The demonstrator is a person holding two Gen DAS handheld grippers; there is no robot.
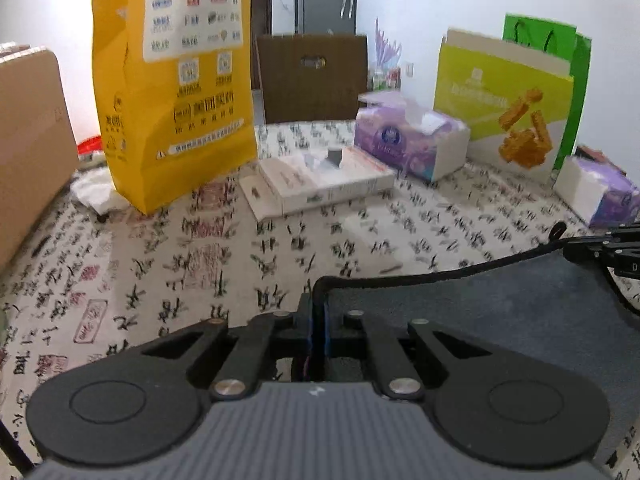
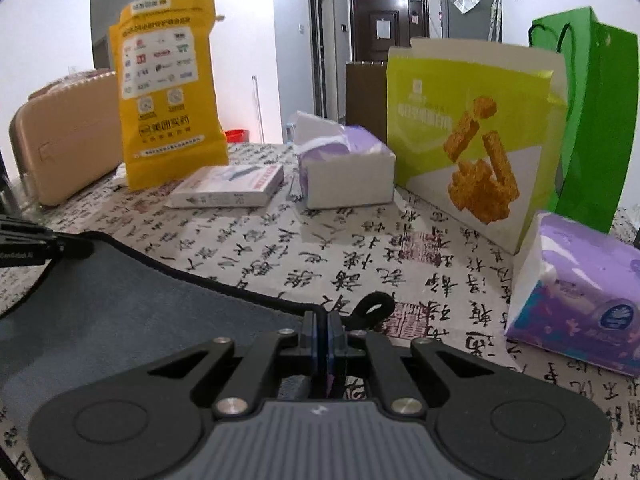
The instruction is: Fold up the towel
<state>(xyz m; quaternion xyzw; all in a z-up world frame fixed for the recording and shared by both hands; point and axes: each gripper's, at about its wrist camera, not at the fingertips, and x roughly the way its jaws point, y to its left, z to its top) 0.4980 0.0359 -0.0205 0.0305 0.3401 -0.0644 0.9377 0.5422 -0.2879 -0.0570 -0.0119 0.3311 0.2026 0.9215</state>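
The towel [image 1: 500, 304] is dark grey-blue with a black hem and hangs stretched between both grippers above the table. My left gripper [image 1: 318, 312] is shut on its left corner. My right gripper [image 2: 325, 322] is shut on its right corner, beside the towel's black hanging loop [image 2: 374, 306]. The towel [image 2: 132, 304] spreads to the left in the right wrist view. Each gripper shows in the other's view: the right gripper [image 1: 604, 248] at the right edge, the left gripper [image 2: 28, 240] at the left edge.
The table has a calligraphy-print cloth [image 1: 160, 264]. Behind stand a yellow paper bag [image 1: 172, 80], a flat white box [image 1: 320, 180], purple tissue boxes [image 1: 408, 140] [image 2: 580, 300], a lime snack bag [image 2: 472, 140], a green bag [image 2: 592, 112] and a tan case [image 2: 68, 136].
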